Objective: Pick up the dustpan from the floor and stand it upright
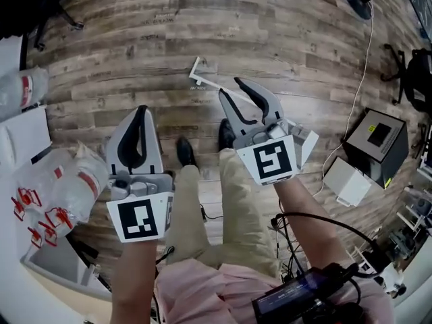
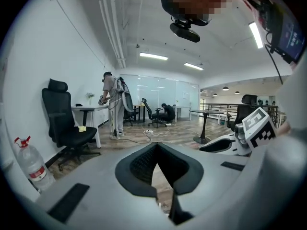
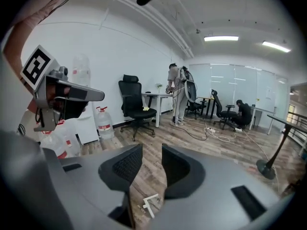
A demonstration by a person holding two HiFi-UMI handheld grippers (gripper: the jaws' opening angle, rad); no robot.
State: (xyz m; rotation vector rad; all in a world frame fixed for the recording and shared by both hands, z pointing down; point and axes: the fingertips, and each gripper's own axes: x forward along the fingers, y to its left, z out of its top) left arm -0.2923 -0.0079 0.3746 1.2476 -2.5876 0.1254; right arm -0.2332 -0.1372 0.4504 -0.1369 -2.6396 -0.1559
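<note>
Over the wood floor (image 1: 135, 25), both grippers are held at leg height above the person's black shoes (image 1: 185, 150). The left gripper (image 1: 140, 110) (image 2: 156, 145) has its jaw tips touching, with nothing between them. The right gripper (image 1: 231, 88) (image 3: 151, 147) has its jaws apart and is empty. A white L-shaped piece (image 1: 200, 79) (image 3: 149, 203) lies flat on the floor just beyond the right jaws; I cannot tell whether it is the dustpan. Water bottles (image 1: 74, 187) lie at far left.
</note>
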